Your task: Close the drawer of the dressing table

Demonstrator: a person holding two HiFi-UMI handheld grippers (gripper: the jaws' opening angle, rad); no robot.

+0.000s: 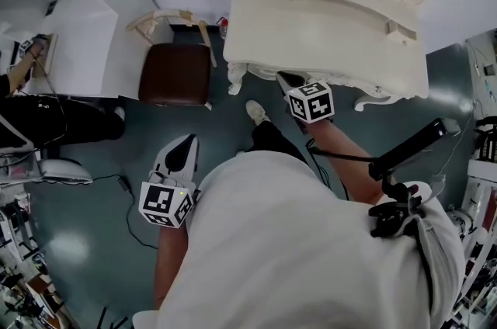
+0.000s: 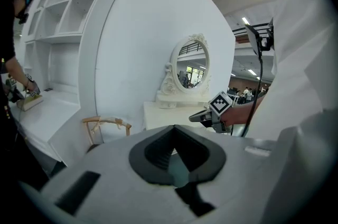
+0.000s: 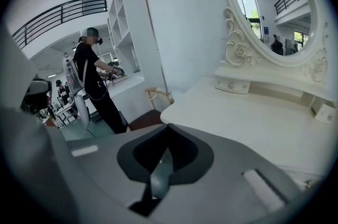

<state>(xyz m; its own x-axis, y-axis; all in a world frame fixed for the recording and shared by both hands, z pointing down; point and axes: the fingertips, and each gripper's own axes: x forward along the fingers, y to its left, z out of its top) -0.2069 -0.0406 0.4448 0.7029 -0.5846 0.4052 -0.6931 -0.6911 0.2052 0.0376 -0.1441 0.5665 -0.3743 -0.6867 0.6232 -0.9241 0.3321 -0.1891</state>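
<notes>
From above, the dressing table [image 1: 311, 25] stands ahead, the right gripper [image 1: 286, 79] close to its front edge and the left gripper [image 1: 185, 147] low and well apart; the drawer is likely under that edge, but I can't see it. Looking along the left gripper, its jaws are pressed together with nothing in them; looking along the right gripper, its jaws are together and empty too, the table top just ahead. I think the closed tip should press the middle of the drawer front and push straight in, slowly, so it doesn't jam.
</notes>
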